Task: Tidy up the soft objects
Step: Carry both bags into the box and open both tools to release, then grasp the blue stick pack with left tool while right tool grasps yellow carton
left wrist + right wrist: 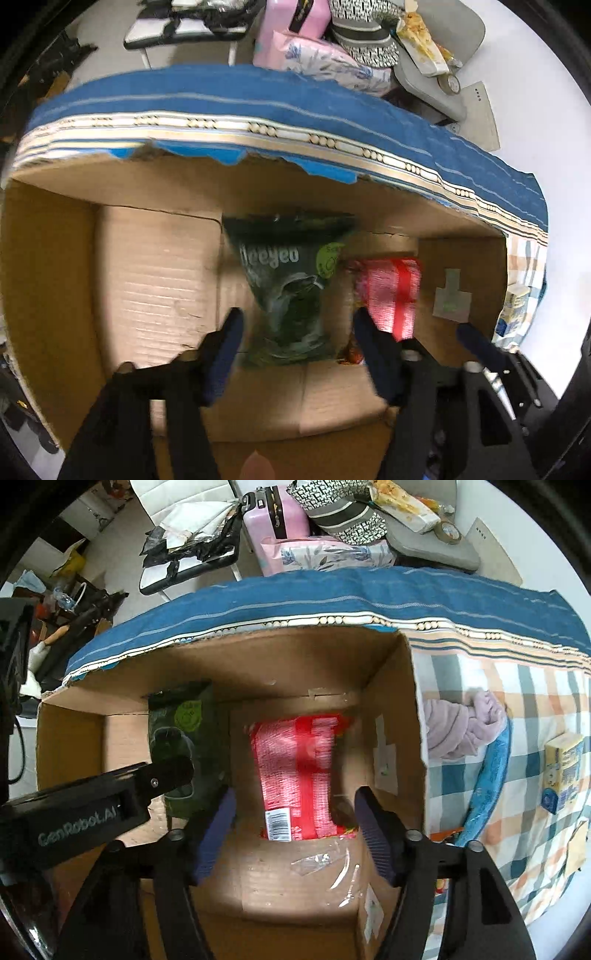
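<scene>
An open cardboard box (155, 266) (391, 686) stands on a cloth-covered bed. A dark green soft pack (291, 288) (184, 738) and a red-pink soft pack (391, 291) (295, 771) lie side by side on its bottom. My left gripper (295, 332) is open above the box, its fingers either side of the green pack, holding nothing. My right gripper (293, 812) is open above the red-pink pack, holding nothing. The right gripper also shows in the left wrist view (480, 347), the left one in the right wrist view (110, 797).
On the checked cloth (498, 672) right of the box lie a lilac fluffy item (461, 727), a blue towel (487, 775) and a yellow pack (561, 771) (515, 306). Behind the bed stand a pink suitcase (277, 517), a floral pack (325, 554) and a chair (192, 554).
</scene>
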`<state>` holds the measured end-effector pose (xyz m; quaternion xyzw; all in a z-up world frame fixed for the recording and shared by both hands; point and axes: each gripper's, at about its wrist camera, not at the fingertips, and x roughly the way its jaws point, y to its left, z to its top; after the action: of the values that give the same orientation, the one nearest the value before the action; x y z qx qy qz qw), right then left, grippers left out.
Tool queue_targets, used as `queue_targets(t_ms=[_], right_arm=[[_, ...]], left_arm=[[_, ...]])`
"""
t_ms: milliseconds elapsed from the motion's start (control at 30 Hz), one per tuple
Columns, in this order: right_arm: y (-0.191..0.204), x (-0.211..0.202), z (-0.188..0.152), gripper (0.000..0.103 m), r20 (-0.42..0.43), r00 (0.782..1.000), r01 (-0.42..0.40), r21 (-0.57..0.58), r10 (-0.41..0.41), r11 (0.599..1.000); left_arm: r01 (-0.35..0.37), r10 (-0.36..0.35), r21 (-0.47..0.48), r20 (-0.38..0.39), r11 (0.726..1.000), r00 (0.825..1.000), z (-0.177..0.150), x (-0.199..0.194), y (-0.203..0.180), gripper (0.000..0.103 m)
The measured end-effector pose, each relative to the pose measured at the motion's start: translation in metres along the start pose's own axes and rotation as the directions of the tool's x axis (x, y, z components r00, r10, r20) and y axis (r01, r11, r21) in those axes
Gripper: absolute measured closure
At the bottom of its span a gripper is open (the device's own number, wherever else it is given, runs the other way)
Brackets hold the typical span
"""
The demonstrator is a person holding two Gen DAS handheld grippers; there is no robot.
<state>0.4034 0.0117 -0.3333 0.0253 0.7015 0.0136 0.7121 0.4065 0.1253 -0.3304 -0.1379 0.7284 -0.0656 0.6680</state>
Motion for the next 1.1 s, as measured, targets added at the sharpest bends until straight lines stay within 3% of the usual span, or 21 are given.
queue_targets(t_ms=[67, 167, 300, 667, 867, 1100], right_arm=[[0.001, -0.004, -0.002, 0.018, 0.005, 1.0, 0.003, -0.006, -0.003, 1.0], [0.003, -0.013, -0.009, 0.005, 0.014, 1.0, 0.005, -0.014, -0.004, 1.0], [0.01, -0.024, -0.025, 0.0, 0.024, 0.999, 0.022, -0.031, -0.022, 0.999], [0.017, -0.069, -0.083, 0.0, 0.069, 0.997, 0.05, -0.051, -0.046, 0.997], [0.018, -0.101, -0.116, 0.0, 0.128, 0.99, 0.062, -0.071, -0.053, 0.995], [0.011, -0.133, -0.147, 0.0, 0.182, 0.983, 0.012, -0.101, 0.006, 0.995]], left_arm=[[-0.027, 0.026, 0.016, 0.02, 1.0, 0.999, -0.004, -0.006, 0.003, 0.016], [-0.073, 0.071, 0.044, 0.06, 0.996, 0.996, -0.015, -0.018, 0.007, 0.006], [-0.136, 0.125, 0.079, 0.134, 0.988, 0.983, -0.035, -0.039, 0.011, 0.005], [-0.2, 0.168, 0.09, 0.277, 0.976, 0.946, -0.097, -0.088, 0.031, 0.005], [-0.2, 0.171, 0.06, 0.314, 0.978, 0.934, -0.133, -0.114, 0.036, 0.005], [-0.192, 0.175, 0.014, 0.354, 0.981, 0.919, -0.167, -0.14, 0.03, 0.005]])
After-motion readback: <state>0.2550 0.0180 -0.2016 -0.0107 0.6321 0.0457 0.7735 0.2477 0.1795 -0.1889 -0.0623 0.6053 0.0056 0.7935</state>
